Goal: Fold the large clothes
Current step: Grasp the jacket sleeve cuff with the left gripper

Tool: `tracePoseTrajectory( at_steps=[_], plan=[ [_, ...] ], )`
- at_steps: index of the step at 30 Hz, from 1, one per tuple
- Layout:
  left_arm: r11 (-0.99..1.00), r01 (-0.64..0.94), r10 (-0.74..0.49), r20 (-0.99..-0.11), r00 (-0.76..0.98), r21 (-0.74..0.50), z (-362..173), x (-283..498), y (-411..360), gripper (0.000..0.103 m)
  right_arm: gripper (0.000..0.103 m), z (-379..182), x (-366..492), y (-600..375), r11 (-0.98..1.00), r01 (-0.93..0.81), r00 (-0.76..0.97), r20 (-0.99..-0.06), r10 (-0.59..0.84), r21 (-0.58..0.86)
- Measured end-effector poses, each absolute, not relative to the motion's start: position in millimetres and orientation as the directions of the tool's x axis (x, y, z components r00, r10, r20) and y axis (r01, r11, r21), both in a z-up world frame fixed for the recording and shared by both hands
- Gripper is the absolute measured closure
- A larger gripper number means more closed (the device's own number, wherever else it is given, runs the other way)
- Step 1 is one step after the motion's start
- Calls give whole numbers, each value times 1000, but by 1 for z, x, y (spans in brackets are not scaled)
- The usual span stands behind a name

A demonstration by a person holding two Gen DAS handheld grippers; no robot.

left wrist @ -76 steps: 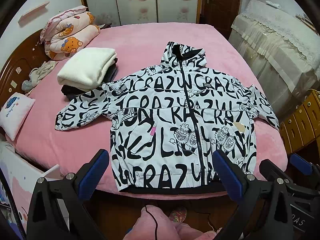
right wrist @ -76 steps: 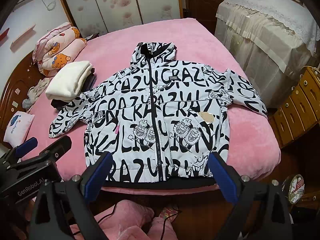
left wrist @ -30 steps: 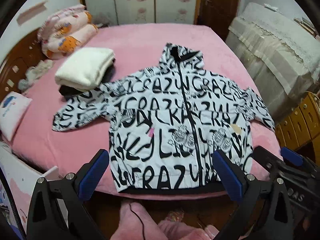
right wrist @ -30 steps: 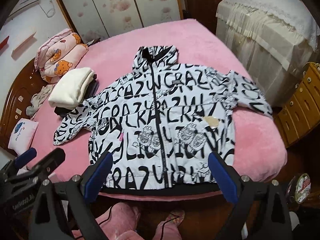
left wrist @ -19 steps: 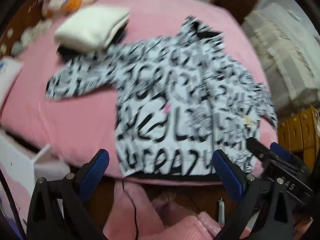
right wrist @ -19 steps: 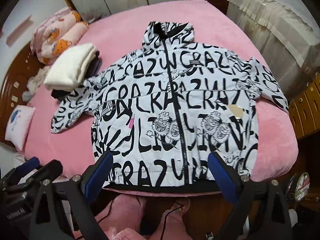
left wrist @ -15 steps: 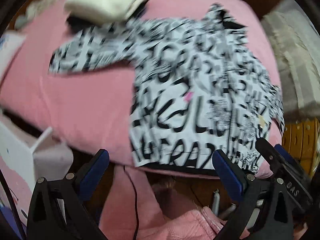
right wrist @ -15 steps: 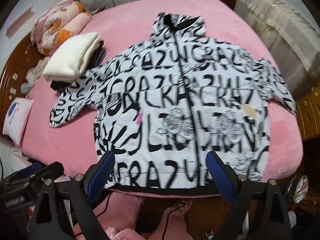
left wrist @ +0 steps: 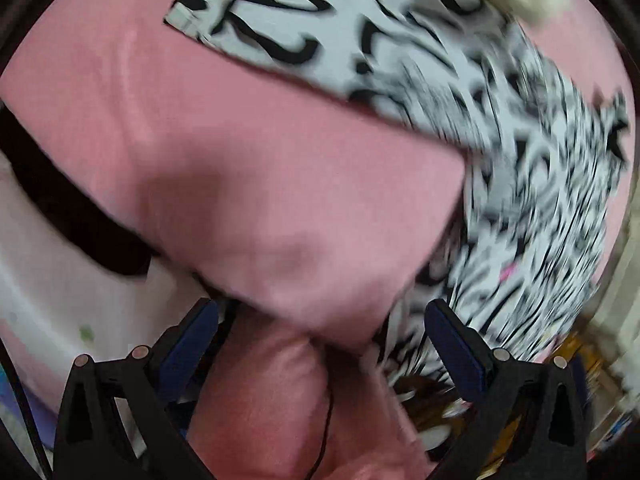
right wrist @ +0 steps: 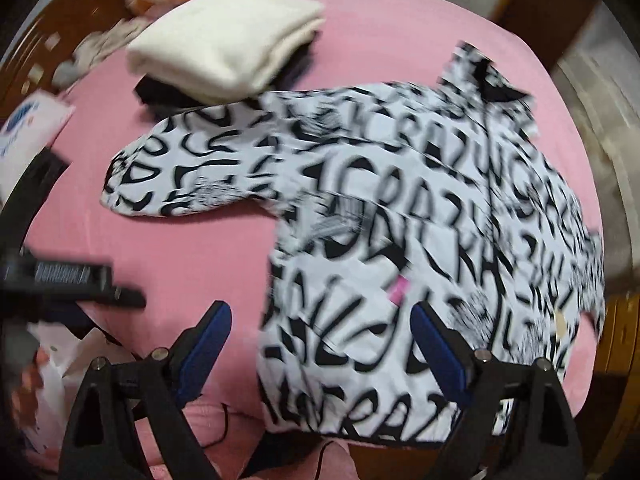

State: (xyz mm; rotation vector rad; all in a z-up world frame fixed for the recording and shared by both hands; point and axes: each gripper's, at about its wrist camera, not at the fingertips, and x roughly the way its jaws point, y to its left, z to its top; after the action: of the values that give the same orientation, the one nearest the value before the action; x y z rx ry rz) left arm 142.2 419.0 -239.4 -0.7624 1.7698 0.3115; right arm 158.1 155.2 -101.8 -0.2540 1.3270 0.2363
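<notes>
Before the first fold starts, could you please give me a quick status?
Left gripper and right gripper open, nothing held. Printed jacket flat on pink bed, unfolded. Folded cream blanket touches the sleeve.

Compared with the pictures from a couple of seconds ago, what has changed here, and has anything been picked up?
Both grippers have swung down and toward the jacket's sleeve side: the left gripper now looks over the pink bed corner, the right gripper hangs over the hem. The right gripper's jaws have just been closing slightly, with nothing clamped. Nothing taken hold of. The jacket lies flat and zipped as before, and the cream folded pile has not moved.
</notes>
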Motion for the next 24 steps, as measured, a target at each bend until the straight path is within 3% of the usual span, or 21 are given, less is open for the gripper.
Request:
tracePoseTrajectory(
  at_steps=[7,9,12,19,22,24],
  plan=[
    [624,-751,-299,-954,26,-216,-291,171,510,2,12,-130,161,224,899,-432,178,-984,6,-73],
    [547,-800,-306,-948,84,-247,-310,174,536,17,12,-140,159,235,888,-455,148,-989,0,-68],
    [428,-861,-306,-940,149,-276,-336,174,568,26,12,-150,151,245,870,-488,120,-993,-11,-69],
    [255,-875,-283,-897,340,-412,-360,172,596,28,12,-170,139,243,878,-474,70,-997,-40,-69],
    [272,-848,-257,-884,391,-455,-355,179,596,60,12,-178,139,238,889,-452,64,-997,-49,-73],
    [278,-826,-237,-868,436,-491,-350,182,593,94,12,-183,140,233,901,-429,64,-997,-47,-71]
  ],
)
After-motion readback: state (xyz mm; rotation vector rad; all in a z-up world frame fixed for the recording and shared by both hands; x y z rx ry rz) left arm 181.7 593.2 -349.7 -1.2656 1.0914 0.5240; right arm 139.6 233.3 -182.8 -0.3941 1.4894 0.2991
